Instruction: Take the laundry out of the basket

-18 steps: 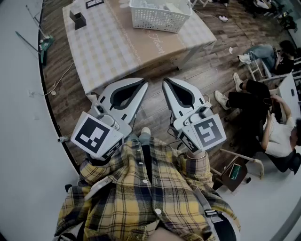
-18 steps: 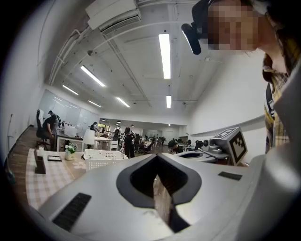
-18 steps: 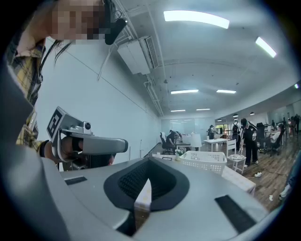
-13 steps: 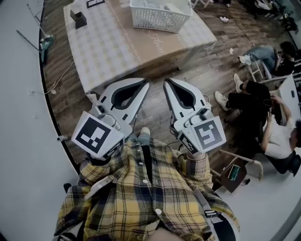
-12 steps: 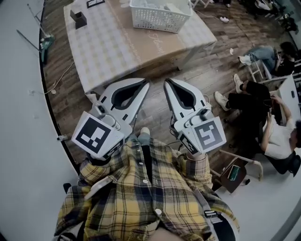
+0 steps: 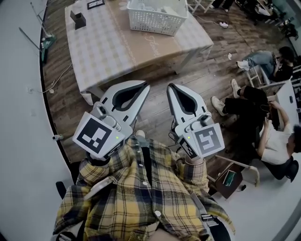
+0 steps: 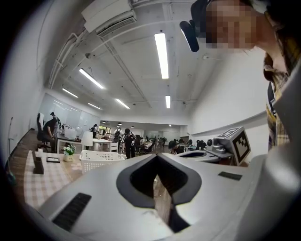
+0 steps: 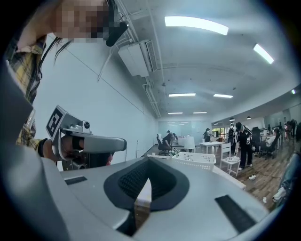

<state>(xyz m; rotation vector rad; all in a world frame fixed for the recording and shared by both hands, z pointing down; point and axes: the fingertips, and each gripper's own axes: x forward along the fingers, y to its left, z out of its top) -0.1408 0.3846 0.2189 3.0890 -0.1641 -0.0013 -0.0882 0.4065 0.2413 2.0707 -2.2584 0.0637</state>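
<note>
- The person's yellow plaid shirt [image 6: 136, 197] fills the bottom of the head view. Both tools are held out level just in front of it, over the wooden floor [image 6: 155, 110].
- The left tool [image 6: 143, 87] is clenched: its own view shows the two jaws meeting in one seam with nothing between them.
- The right tool [image 6: 171, 89] is clenched and empty too. Its jaws are pressed together, and its tip sits just beside the left tool's tip, the two angled slightly toward each other.
- Beyond the tips stands the bench [image 6: 106, 49] under a pale checked cloth. Its near edge is ahead of both tools and not touched by either.
- A small dark box [image 6: 78, 19] stands on the bench's far left part.
- The white lattice laundry basket [image 6: 155, 18] rests at the bench's far side, and its long axis runs across the view.
- Pale laundry [image 6: 164, 8] shows inside it, too small to tell apart.
- The basket lies roughly straight ahead of the gap between the tools and well apart from both. Neither hand looks clearly nearer, so I judge both must travel forward over the bench and open before any grab.
- Seated people [image 6: 273, 136] are off to the right, clear of that path.
</note>
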